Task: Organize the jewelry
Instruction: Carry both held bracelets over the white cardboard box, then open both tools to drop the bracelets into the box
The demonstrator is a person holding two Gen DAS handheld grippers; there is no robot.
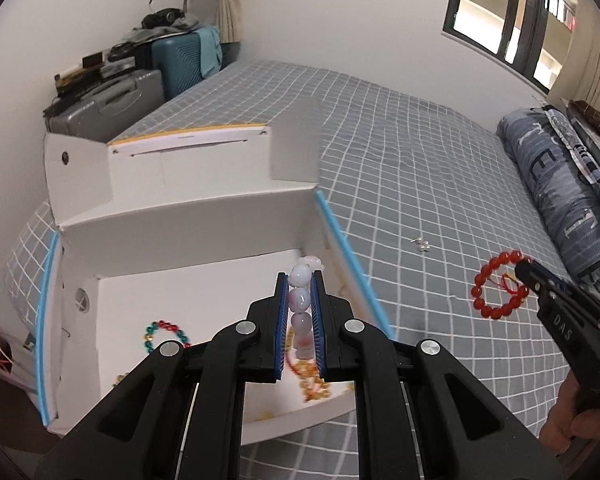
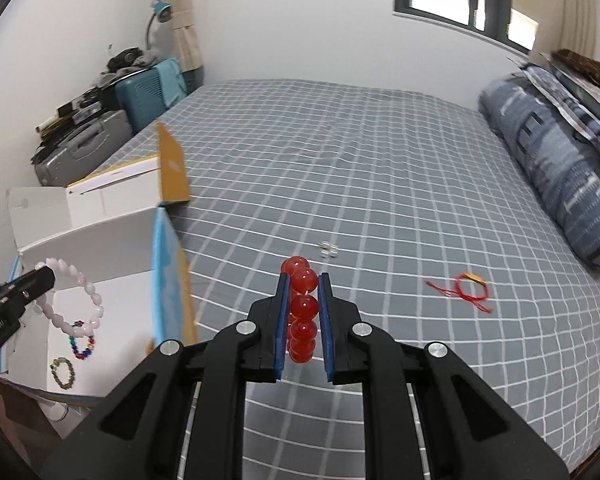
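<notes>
While the white box (image 1: 172, 292) sits open at the left edge of the grey checked bed (image 2: 340, 152), the left gripper (image 1: 300, 280) hangs over its inside, its blue pads clamped on a pale pink bead bracelet (image 1: 300, 300). Below it, on the box floor, lie a red-and-green bead bracelet (image 1: 165, 330) and a gold chain (image 1: 312, 380). Further right, small silver earrings (image 2: 328, 250) rest on the sheet. The right gripper (image 2: 303, 280) grips a red bead bracelet (image 2: 303, 308) above the bed — off the sheet. A red string bracelet (image 2: 468, 286) lies near the folded blue quilt (image 2: 548, 168).
</notes>
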